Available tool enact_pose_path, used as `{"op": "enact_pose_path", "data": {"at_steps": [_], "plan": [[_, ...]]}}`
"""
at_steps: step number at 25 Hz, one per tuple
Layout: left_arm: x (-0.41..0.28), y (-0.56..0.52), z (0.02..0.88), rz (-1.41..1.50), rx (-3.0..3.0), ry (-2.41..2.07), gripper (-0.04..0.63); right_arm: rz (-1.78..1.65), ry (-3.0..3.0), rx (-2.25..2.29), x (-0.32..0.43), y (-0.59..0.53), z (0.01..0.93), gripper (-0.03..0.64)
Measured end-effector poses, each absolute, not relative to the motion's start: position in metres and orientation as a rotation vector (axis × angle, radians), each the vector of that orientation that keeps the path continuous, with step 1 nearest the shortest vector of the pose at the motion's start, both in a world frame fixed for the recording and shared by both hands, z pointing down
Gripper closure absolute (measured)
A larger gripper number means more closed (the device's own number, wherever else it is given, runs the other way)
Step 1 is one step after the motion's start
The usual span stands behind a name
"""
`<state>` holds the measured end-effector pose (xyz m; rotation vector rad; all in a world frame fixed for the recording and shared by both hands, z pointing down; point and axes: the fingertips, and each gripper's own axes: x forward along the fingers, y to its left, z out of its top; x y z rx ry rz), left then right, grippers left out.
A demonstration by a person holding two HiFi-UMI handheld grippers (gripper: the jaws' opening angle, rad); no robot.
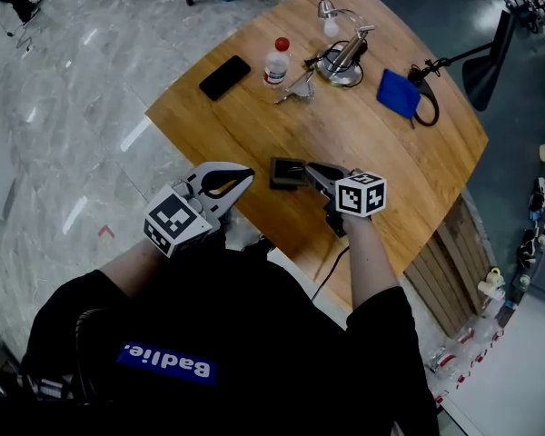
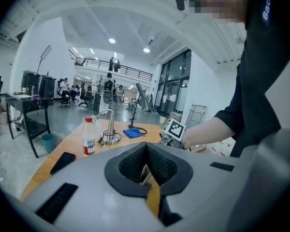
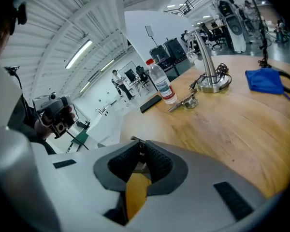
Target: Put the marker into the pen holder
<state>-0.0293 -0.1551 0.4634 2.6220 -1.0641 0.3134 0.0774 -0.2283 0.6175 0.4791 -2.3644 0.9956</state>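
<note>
We hold both grippers clenched: the left gripper [image 1: 248, 176] and the right gripper [image 1: 309, 167] each have their pads pressed together, with no marker between them. The dark pen holder [image 1: 285, 173] sits just ahead of our right fingertips. We see the marker nowhere, so we cannot judge whether it is already in. The table [image 1: 372, 143] edge runs just beneath our left fingers, and bare wood lies open beyond the holder.

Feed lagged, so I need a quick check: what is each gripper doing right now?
Left gripper: closed, holding nothing.
Right gripper: closed, nothing visible between its jaws.
</note>
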Motion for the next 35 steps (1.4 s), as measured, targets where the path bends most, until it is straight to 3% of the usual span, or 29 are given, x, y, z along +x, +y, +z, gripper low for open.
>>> {"op": "enact_pose_path", "data": {"at_steps": [12,18,28,35], "plan": [[-0.038,-0.147,0.466,0.332,2.603,-1.056,0.586,1.035,-2.341,0.42,0.071,-0.226,0.629,0.574],[-0.04,-0.145,0.46,0.323,2.618,-1.031,0.586,1.017,-2.352,0.471,0.079,-0.234,0.618,0.498],[-0.037,-0.147,0.437,0.269,2.734,-0.856,0.586,0.918,-2.505,0.865,0.113,-0.234,0.525,0.492],[-0.022,-0.143,0.42,0.232,2.836,-0.677,0.586,0.752,-2.663,1.082,0.088,-0.182,0.462,0.492]]}}
